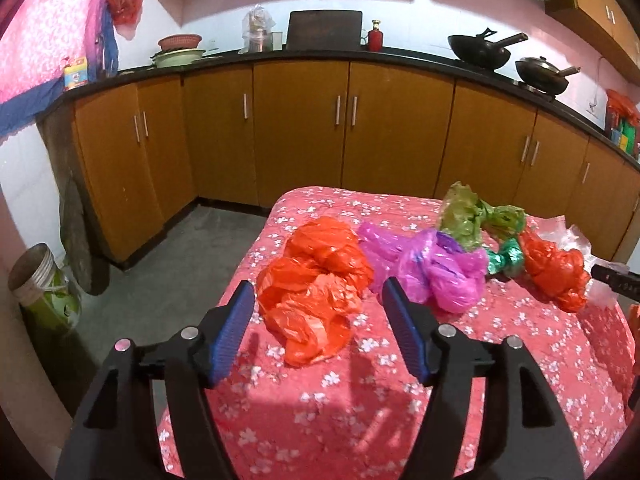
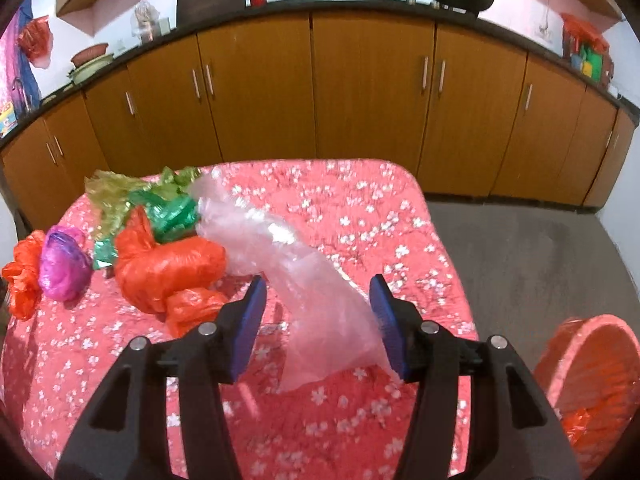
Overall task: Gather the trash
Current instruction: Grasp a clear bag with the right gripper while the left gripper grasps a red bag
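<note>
A: What is lying on the desk [image 1: 500, 360]?

B: Crumpled plastic bags are sitting across its far half: an orange bag [image 1: 316, 292] left, a pink bag [image 1: 432, 272] beside it, a clear bag [image 2: 288, 264] right.

A: And the grippers?

B: The left hand-held gripper [image 1: 320, 328] is standing wide around the orange bag's near end, not pinching. The right hand-held gripper [image 2: 318, 324] is gaping around the clear bag, which is brushing its right pad.

A: Handling?

B: Light, limp, probably slippery film; I'd be pinching a bunched fold, not a flat sheet.
</note>
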`<state>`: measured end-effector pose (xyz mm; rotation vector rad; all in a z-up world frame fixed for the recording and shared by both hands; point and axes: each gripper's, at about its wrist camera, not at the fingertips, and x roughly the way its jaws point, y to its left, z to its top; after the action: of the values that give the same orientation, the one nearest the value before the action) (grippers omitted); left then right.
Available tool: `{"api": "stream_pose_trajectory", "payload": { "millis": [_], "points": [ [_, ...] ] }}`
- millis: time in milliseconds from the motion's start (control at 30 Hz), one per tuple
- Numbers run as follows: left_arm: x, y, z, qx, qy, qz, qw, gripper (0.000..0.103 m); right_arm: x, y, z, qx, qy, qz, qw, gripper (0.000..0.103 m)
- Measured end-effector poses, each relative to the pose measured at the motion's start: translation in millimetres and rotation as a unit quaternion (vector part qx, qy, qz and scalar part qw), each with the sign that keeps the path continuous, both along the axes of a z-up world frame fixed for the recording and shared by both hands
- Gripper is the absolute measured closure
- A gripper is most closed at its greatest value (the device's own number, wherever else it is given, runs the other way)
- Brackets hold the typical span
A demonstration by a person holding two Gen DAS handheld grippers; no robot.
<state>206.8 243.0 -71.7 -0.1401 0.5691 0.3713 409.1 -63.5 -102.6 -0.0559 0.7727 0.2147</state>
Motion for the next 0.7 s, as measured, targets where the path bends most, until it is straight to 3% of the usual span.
{"api": "stream_pose_trajectory", "payload": {
  "millis": [67, 133, 400, 433, 533, 700],
  "points": [
    [2, 3, 0, -0.001, 0.001, 0.002, 1.0, 0.036, 5, 1, -6, -0.005, 0.011, 0.001, 1.0, 0.054],
    [3, 6, 1, -0.004, -0.002, 0.004, 1.0, 0.036, 8, 3, -11, -0.013, 0.021, 0.003, 1.0, 0.069],
    [7, 12, 5, 0.003, -0.004, 0.003, 1.0, 0.029, 17, 5, -24, -0.033, 0.055, -0.003, 0.998, 0.072],
    [9, 13, 4, 0.003, 0.0, 0.002, 1.0, 0.029, 16, 4, -24, -0.032, 0.054, -0.003, 0.998, 0.084],
    [13, 15, 1, 0.0, 0.007, 0.001, 1.0, 0.029, 13, 4, -25, -0.028, 0.053, 0.005, 0.998, 0.099],
    [25, 22, -6, -0.013, 0.03, 0.002, 0.9995, 0.029, -6, -5, -19, -0.001, 0.035, 0.0, 0.999, 0.1]
  ]
}}
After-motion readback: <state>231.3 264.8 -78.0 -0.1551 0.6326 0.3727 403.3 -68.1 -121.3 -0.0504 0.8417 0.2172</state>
